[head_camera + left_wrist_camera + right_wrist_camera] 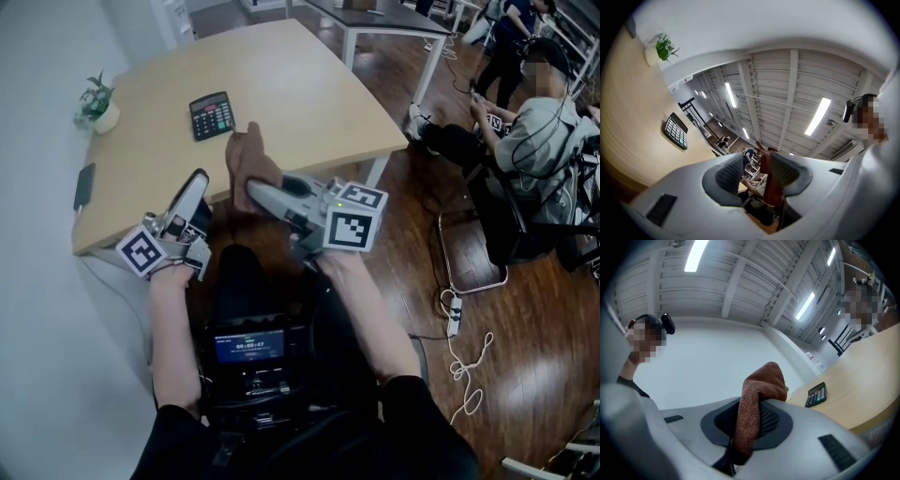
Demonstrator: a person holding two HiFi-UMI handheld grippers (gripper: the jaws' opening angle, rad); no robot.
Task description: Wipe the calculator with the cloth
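Light wood desk [300, 84], far left: a small potted plant [97, 101] in a white pot, and nearer you at the edge a dark flat device [84, 186]. Your left gripper [197, 186] is at the desk's near edge with its jaws spread. In the left gripper view a strip of the cloth [769, 180] stands in the gap against one pad, and the other pad is clear of it. The calculator [212, 114] lies flat on the desk, keys up, beyond both grippers and touched by neither. The rust-brown cloth stands upright just beside the left gripper. Your right gripper [253, 189] has its jaws pinching the cloth low down, and the free end flops over one jaw. Far right: a seated person [544, 131], away from the desk.
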